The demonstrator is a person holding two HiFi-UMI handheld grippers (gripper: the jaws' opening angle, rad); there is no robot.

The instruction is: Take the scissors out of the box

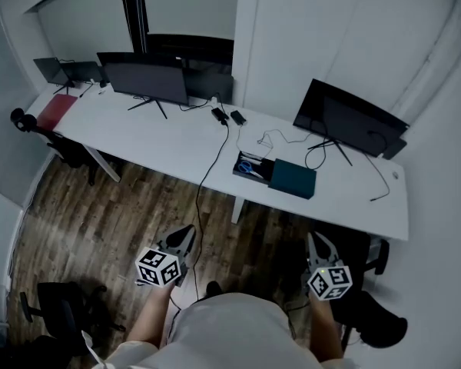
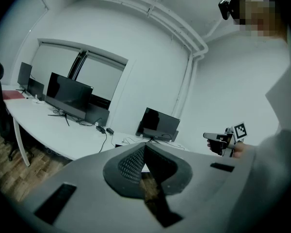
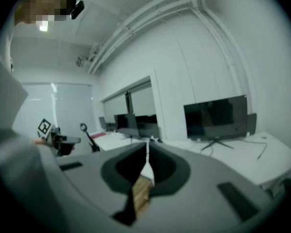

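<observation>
Hanging empty at lower frame, left gripper (image 1: 184, 235) and right gripper (image 1: 316, 244) have jaws together, the approach not begun; blue-handled scissors (image 1: 247, 167) lie centre-frame in the open black box (image 1: 253, 159).

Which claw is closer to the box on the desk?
Right. The right claw hangs below the box's right end, well apart from it; the left claw is farther off, lower left.

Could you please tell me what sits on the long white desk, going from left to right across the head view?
Red folder → wide monitor → power adapters → box holding the scissors → lone monitor.
</observation>
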